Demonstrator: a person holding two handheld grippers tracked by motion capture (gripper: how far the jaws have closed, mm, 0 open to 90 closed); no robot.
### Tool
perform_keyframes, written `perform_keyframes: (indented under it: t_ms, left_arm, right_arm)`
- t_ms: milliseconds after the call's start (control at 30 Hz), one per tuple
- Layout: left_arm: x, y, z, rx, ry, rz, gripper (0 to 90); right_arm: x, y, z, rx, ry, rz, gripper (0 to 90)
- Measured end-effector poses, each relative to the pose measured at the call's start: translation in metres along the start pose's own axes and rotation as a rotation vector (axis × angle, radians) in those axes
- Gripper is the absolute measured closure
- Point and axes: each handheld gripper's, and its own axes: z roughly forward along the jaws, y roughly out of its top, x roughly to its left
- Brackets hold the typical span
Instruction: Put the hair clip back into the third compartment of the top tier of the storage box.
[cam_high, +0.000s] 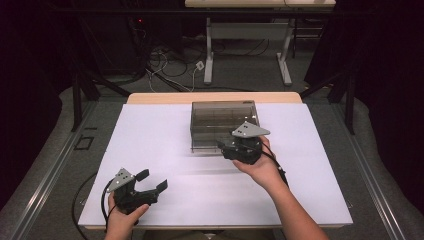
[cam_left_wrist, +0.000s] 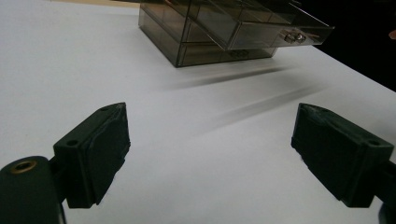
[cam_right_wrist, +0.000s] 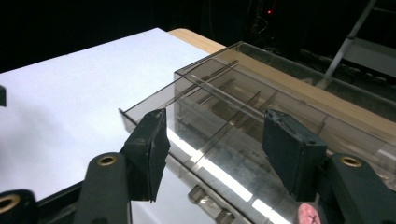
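Black pads on your right tool (cam_right_wrist: 212, 149) stand apart with nothing clamped, hovering just above the pulled-out top drawer (cam_right_wrist: 201, 135) of the smoky clear drawer box (cam_high: 224, 124). By the look of it the drawer is already drawn out, and you're between grips: the next move calls for settling on the little metal knob (cam_right_wrist: 210, 205) just below the pads, or reaching into a compartment. Your left tool (cam_high: 150, 181) waits wide apart near the front edge of the white surface (cam_high: 150, 140), well clear of the box. From the left tool's camera you get the drawer (cam_left_wrist: 261, 28) jutting forward off the box front, knob (cam_left_wrist: 294, 36) glinting. The right tool's camera gives you the dividers inside, and the high view places the box at the far middle of the surface.
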Motion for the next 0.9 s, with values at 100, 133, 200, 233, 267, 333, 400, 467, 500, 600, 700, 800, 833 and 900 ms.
perform_keyframes:
  t_ms: [100,133,200,233,267,333,400,467,500,600,700,800,833,900]
  left_arm:
    - [0.0,0.001,0.001,0.003,-0.002,0.004,11.3]
    - [-0.001,0.001,0.002,0.004,-0.004,0.005,11.3]
    - [-0.001,0.001,0.003,0.009,-0.006,0.008,11.3]
    - [-0.001,0.001,0.004,0.01,-0.007,0.008,11.3]
    - [-0.001,0.001,0.003,0.009,-0.009,0.008,11.3]
    - [-0.001,0.001,0.003,0.005,-0.009,0.01,11.3]
    - [-0.001,0.001,0.003,0.004,-0.009,0.01,11.3]
    - [-0.001,0.001,0.002,0.005,-0.009,0.01,11.3]
    - [-0.001,0.001,0.002,0.005,-0.01,0.009,11.3]
    - [-0.002,0.001,0.002,0.005,-0.011,0.008,11.3]
    - [-0.001,0.001,0.002,0.004,-0.012,0.008,11.3]
    - [-0.001,0.001,0.002,0.005,-0.013,0.007,11.3]
    - [-0.001,0.001,0.003,0.005,-0.013,0.007,11.3]
    - [-0.001,0.001,0.003,0.006,-0.014,0.007,11.3]
  right_arm:
    - [0.003,-0.001,-0.001,-0.003,0.012,0.014,42.3]
    - [0.004,-0.001,-0.001,-0.008,0.011,0.022,42.3]
    - [0.006,-0.002,-0.002,-0.015,0.015,0.021,40.7]
    - [0.006,-0.002,-0.002,-0.024,0.016,0.022,40.3]
    - [0.007,-0.003,-0.002,-0.022,0.019,0.02,39.5]
    - [0.007,-0.005,-0.002,-0.022,0.016,0.013,38.6]
    - [0.008,-0.007,-0.002,-0.017,0.019,0.012,38.6]
    - [0.008,-0.008,-0.002,-0.027,0.024,0.002,38.3]
    - [0.008,-0.008,-0.002,-0.024,0.025,0.0,38.2]
    - [0.01,-0.01,-0.002,-0.023,0.041,0.008,38.2]
    - [0.013,-0.011,-0.003,-0.022,0.039,0.009,38.6]
    - [0.018,-0.012,-0.003,-0.025,0.026,-0.019,42.2]
    - [0.019,-0.012,-0.003,-0.024,0.028,-0.027,43.6]
    - [0.023,-0.013,-0.003,-0.032,0.033,-0.041,45.2]
